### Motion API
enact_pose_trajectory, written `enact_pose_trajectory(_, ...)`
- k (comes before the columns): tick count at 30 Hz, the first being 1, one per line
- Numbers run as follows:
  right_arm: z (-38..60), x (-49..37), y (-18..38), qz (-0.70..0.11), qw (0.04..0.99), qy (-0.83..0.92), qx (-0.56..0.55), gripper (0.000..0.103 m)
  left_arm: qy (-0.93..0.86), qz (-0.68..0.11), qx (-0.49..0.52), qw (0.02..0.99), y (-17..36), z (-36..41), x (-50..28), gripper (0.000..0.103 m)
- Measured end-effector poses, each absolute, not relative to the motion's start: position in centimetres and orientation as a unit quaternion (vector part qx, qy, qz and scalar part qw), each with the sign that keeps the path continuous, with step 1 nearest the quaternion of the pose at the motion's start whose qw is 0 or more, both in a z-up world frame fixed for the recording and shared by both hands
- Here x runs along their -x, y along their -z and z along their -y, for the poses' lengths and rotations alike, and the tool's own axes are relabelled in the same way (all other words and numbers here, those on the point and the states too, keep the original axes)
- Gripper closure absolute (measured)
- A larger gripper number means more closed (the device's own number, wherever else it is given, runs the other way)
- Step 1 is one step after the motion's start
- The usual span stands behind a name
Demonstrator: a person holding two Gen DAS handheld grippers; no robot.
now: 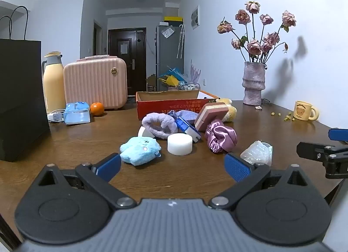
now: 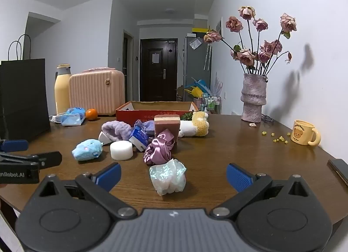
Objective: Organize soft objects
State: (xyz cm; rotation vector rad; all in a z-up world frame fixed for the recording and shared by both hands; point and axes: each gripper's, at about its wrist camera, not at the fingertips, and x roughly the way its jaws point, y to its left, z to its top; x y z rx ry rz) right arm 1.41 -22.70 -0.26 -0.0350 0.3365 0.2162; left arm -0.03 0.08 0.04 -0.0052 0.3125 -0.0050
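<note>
A pile of soft things lies mid-table in front of a red cardboard box (image 1: 174, 105) (image 2: 150, 113): a blue plush (image 1: 140, 147) (image 2: 87, 146), a white foam puck (image 1: 179, 143) (image 2: 121, 150), a lilac headband (image 1: 159, 124) (image 2: 116, 130), a purple satin scrunchie (image 1: 220, 136) (image 2: 158, 150), a pink sponge block (image 1: 209, 115) (image 2: 167, 126), a yellow plush (image 1: 228, 109) (image 2: 195, 126) and a clear iridescent scrunchie (image 1: 257, 152) (image 2: 168, 176). My left gripper (image 1: 173, 168) is open and empty, just short of the blue plush. My right gripper (image 2: 173, 176) is open, its fingers either side of the iridescent scrunchie.
A black paper bag (image 1: 20, 97), yellow thermos (image 1: 53, 83), pink case (image 1: 95, 82), tissue pack (image 1: 77, 113) and orange (image 1: 96, 108) stand at the left. A vase of dried roses (image 1: 253, 83) and a bear mug (image 1: 304, 110) stand at the right by the wall.
</note>
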Motion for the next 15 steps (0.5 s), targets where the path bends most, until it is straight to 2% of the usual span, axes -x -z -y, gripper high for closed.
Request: enact_pose_trajectory(15, 22.68, -0.74, 0.17, -0.16, 0.981, -0.104, 0.019, 0.0, 0.001, -0.158, -0.004, 0.987, -0.56, 0.0, 0.53, 0.0)
